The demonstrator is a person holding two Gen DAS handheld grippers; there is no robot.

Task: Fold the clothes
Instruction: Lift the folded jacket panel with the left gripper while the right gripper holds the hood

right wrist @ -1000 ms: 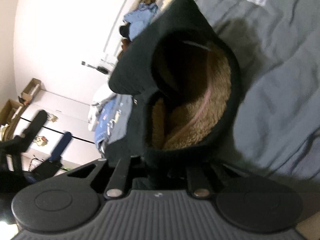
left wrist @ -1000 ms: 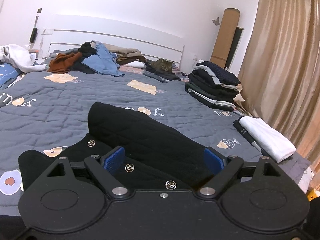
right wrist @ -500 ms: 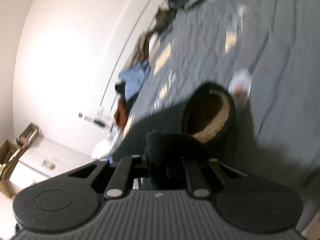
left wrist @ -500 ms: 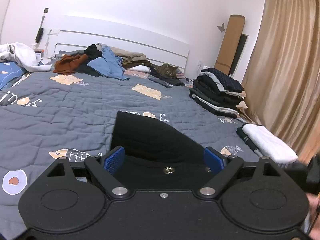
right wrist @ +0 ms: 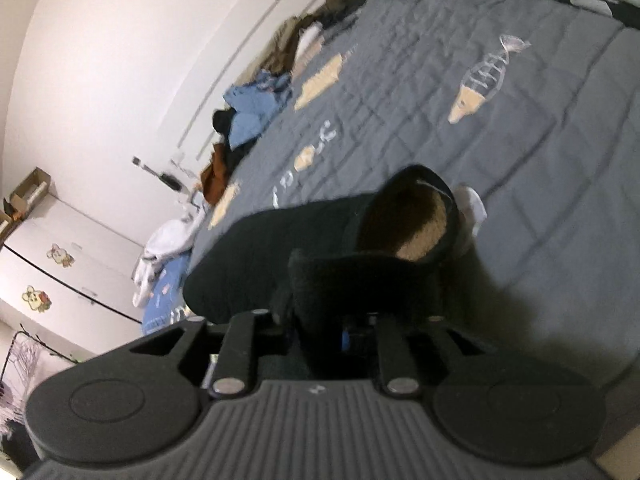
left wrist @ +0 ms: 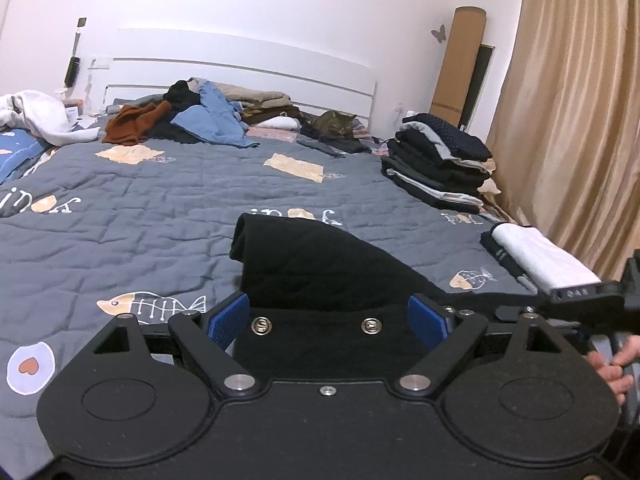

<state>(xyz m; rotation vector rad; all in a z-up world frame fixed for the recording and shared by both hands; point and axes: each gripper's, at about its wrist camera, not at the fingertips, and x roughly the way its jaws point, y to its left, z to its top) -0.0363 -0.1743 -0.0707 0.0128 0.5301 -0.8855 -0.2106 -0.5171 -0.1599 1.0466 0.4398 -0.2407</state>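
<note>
Both grippers over black jacket [left wrist: 320, 264]. Left gripper [left wrist: 328, 316] spread wide, snap placket between pads. Right gripper [right wrist: 320, 332] opening, fabric fold between.

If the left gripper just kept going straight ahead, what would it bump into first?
Most likely the black jacket, already lying between the open left gripper fingers; beyond it only the grey quilt, though depth is unclear.

A tabby cat [left wrist: 334, 125] lies by the white headboard [left wrist: 248, 68] on the grey quilt [left wrist: 132, 216]. A cardboard roll [left wrist: 458, 60] leans against the wall beside tan curtains [left wrist: 568, 100].
</note>
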